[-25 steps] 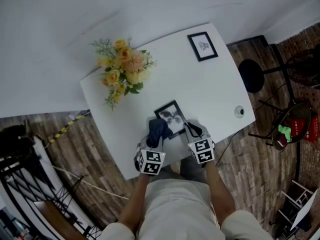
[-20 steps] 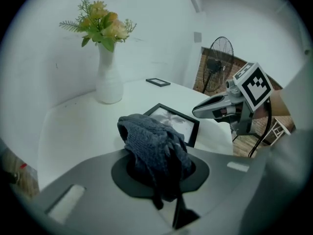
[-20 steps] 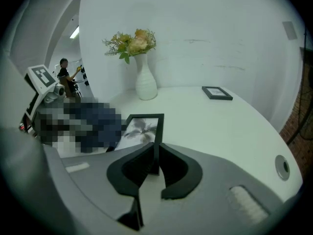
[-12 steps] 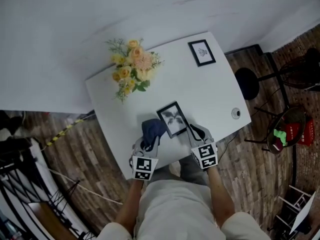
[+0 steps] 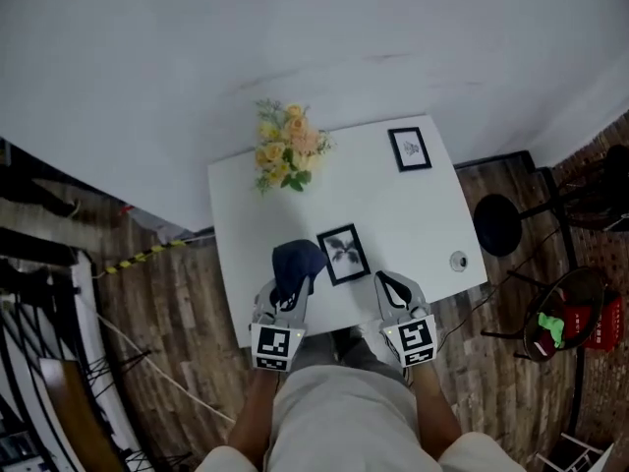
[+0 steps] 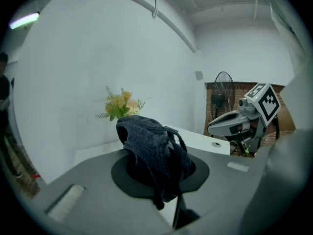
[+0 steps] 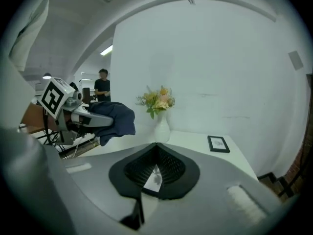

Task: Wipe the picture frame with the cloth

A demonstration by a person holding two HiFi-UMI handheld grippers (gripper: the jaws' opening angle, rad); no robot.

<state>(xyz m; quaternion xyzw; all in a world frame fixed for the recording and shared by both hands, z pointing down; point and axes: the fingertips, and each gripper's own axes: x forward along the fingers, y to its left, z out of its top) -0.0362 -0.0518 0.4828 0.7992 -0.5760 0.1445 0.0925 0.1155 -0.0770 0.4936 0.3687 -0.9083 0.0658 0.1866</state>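
Pulling back: 1 s ago the dark blue knitted cloth (image 5: 296, 262) overlaps the left edge of the black rectangular picture frame (image 5: 343, 254). Now it sits just beside that edge, at the frame's 9 o'clock in the head view. I cannot tell whether it still touches.
Right side: the right gripper (image 5: 385, 282) is at the frame's near right corner 1 s ago and now stands apart at its 4 o'clock.
Meaning: 1 wiping pass looks finished or paused. The frame lies flat on the white table (image 5: 423, 214) with its glass uncovered.
Left gripper (image 5: 287, 285): its jaws are clamped on the cloth, which bunches over them and droops.
Right gripper: its jaws are drawn together at the tips, with nothing between them and touching nothing.
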